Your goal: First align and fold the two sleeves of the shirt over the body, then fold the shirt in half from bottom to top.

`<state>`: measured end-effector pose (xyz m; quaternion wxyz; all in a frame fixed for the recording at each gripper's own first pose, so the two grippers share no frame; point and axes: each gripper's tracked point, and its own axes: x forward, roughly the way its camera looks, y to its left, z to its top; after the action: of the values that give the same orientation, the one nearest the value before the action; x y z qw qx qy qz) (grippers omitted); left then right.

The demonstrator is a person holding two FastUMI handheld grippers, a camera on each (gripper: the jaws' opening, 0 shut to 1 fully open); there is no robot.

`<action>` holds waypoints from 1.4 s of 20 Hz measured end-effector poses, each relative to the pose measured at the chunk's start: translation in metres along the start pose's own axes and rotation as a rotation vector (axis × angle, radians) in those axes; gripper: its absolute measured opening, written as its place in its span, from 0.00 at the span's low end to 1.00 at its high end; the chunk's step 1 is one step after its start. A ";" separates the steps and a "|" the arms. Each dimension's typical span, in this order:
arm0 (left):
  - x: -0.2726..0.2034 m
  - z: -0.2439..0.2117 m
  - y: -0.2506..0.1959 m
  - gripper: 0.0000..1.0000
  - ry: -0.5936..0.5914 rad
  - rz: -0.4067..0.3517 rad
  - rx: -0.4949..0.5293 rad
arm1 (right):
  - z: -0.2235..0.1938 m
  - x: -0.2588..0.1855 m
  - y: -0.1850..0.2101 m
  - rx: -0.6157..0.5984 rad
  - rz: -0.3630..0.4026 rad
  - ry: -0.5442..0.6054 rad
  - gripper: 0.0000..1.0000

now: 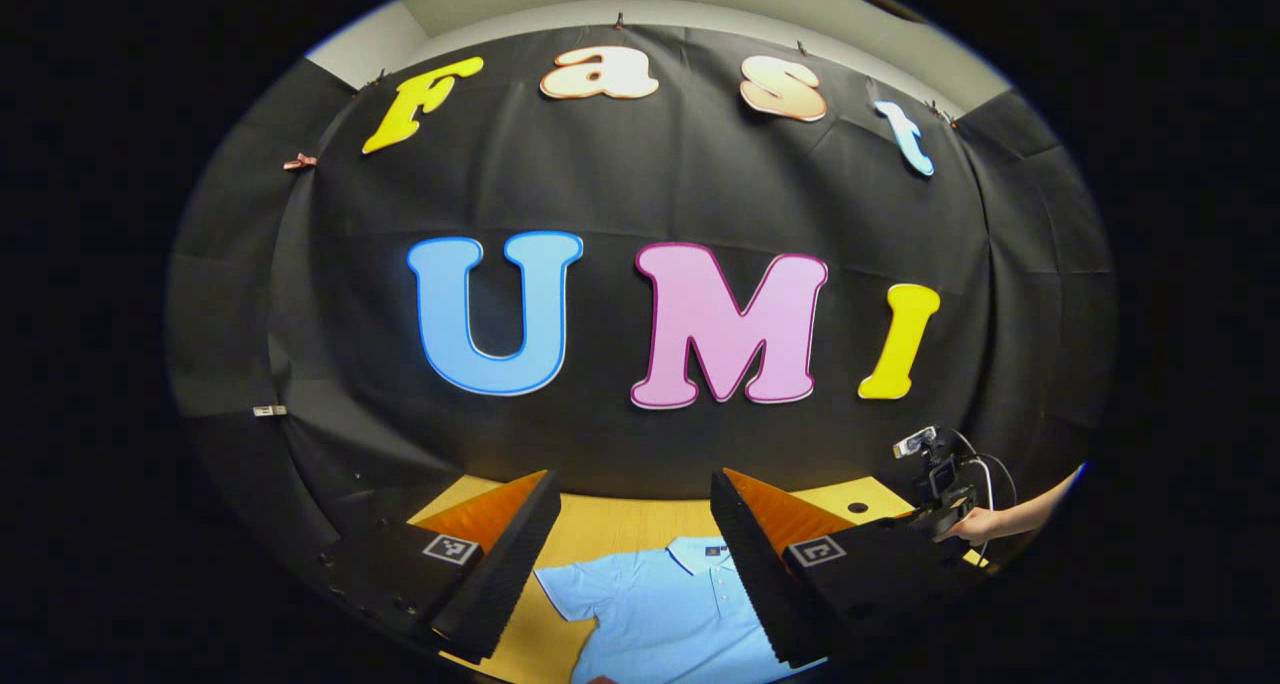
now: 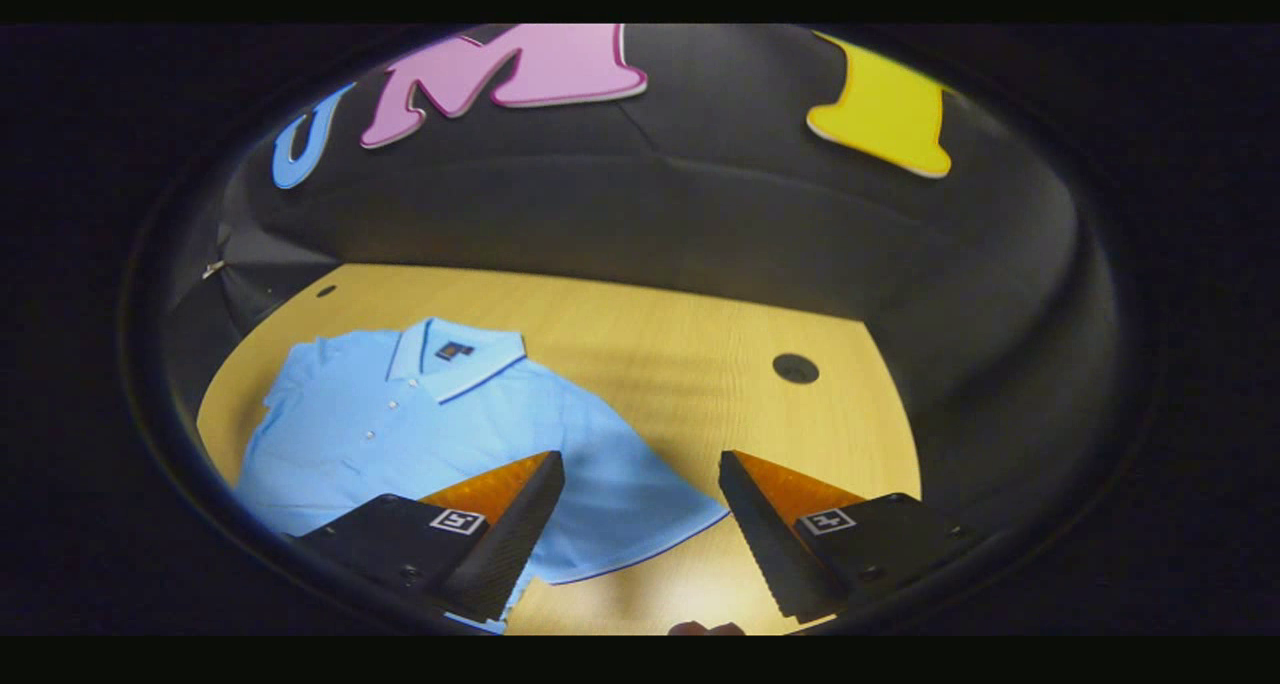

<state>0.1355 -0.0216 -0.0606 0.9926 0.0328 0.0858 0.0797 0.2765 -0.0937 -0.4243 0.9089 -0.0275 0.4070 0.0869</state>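
Hovering spread and empty, the right claw (image 2: 640, 524) sits nearest the shirt (image 2: 440, 434)'s sleeve (image 2: 640, 504) — collar pointing away — while the left claw (image 1: 635, 554), also spread, hangs above the shirt's body.

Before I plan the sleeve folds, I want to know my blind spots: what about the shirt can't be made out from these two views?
- Shirt hem: cut off by the bottom edge in both views.
- One sleeve: hidden behind a finger of the left gripper in the left gripper view, and at the image edge in the right gripper view.
- Chest: partly covered by a finger of the right gripper.
- Collar label: too small to read.
- Table front edge: out of frame.
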 end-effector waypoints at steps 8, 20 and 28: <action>0.016 -0.020 0.017 0.96 0.068 0.044 -0.029 | -0.043 0.037 -0.016 0.114 -0.043 0.139 0.99; 0.013 -0.026 0.033 0.96 0.080 0.043 -0.010 | -0.002 0.021 0.032 0.130 0.009 0.063 0.07; 0.004 -0.042 0.036 0.96 0.100 0.029 -0.015 | 0.021 0.019 0.121 0.170 0.185 0.045 0.11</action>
<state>0.1265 0.0169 -0.0997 0.9860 0.0226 0.1344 0.0962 0.2821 0.0305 -0.4218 0.8867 0.0853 0.4339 0.1347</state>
